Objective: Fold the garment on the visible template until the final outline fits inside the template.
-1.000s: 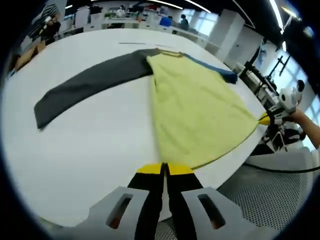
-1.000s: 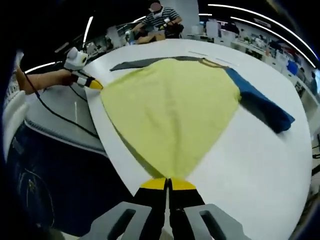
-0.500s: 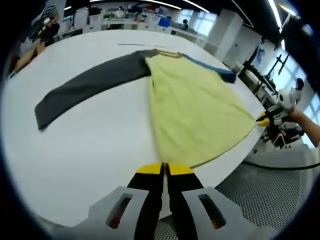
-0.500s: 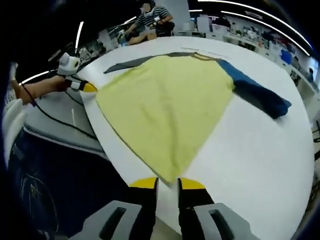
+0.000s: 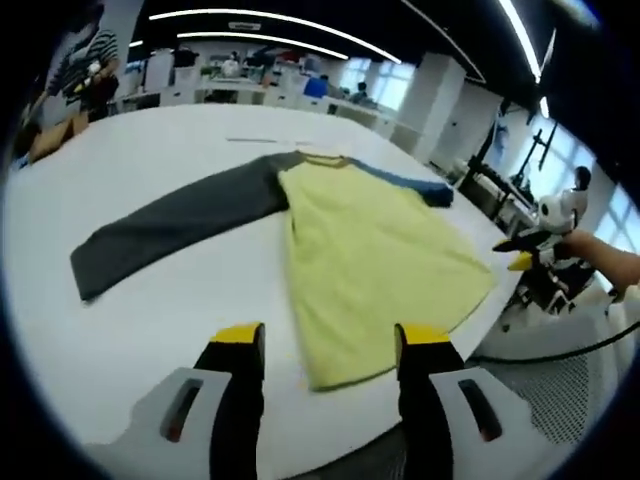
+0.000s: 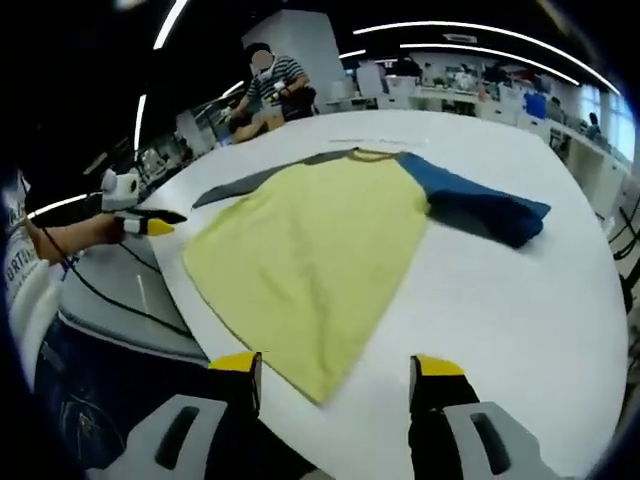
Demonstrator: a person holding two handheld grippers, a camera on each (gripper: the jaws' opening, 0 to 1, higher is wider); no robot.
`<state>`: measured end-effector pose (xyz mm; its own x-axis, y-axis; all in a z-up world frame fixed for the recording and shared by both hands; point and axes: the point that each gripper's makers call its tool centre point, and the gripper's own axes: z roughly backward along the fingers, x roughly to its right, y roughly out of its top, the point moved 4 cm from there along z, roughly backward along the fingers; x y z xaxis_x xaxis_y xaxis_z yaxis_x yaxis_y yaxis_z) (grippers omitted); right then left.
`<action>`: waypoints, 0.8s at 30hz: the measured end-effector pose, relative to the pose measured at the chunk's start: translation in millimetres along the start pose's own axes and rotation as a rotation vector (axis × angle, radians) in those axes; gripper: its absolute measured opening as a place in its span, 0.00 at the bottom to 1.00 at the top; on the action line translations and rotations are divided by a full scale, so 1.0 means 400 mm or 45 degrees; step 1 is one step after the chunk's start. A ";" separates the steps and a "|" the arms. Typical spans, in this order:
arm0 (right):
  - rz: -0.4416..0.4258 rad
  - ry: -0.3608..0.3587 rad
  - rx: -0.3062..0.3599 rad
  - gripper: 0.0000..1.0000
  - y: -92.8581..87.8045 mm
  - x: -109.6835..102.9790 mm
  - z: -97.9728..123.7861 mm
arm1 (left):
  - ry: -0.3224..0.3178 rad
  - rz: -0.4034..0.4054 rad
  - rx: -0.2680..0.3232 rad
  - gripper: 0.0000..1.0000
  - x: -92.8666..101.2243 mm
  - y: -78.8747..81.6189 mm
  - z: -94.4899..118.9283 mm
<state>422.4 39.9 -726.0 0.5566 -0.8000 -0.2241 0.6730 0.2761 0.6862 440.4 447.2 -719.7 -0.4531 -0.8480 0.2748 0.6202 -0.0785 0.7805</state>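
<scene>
Item: one shirt [image 5: 375, 260], yellow body, one grey sleeve [image 5: 175, 220], one blue sleeve [image 6: 475, 205]. It lies flat on one white table [image 5: 120, 330], hem at the near edge, collar far. No template outline can be made out.

Grippers: two. Left gripper [image 5: 325, 345] jaws spread wide, empty, just behind the hem's left corner. Right gripper [image 6: 335, 372] jaws spread wide, empty, just behind the right corner.

Step, as judged: garment laid out; folding not yet begun. Next move likely calls for taking a sleeve or side and laying it over the body.
</scene>
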 end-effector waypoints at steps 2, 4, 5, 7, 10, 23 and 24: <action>-0.016 -0.024 0.056 0.61 0.018 0.017 0.005 | -0.013 -0.033 0.028 0.61 0.010 0.013 -0.001; -0.032 -0.047 0.097 0.63 0.034 0.035 0.011 | -0.019 -0.055 0.038 0.67 0.014 0.019 -0.002; -0.034 -0.058 0.111 0.64 0.040 0.043 0.013 | -0.027 -0.072 0.049 0.70 0.019 0.024 -0.003; -0.031 -0.087 0.130 0.66 0.052 0.062 0.019 | -0.042 -0.096 0.059 0.72 0.028 0.029 -0.003; -0.012 -0.139 0.162 0.69 0.071 0.091 0.026 | -0.071 -0.100 0.072 0.76 0.041 0.036 -0.006; -0.011 -0.283 0.241 0.71 0.142 0.215 0.046 | -0.128 -0.215 0.149 0.92 0.079 0.083 0.000; -0.010 -0.288 0.241 0.70 0.145 0.222 0.046 | -0.131 -0.218 0.151 0.93 0.080 0.084 0.001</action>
<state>501.9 -25.0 -693.1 0.4147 -0.9061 -0.0841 0.5618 0.1822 0.8069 446.7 417.7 -684.5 -0.6117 -0.7695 0.1837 0.4518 -0.1492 0.8796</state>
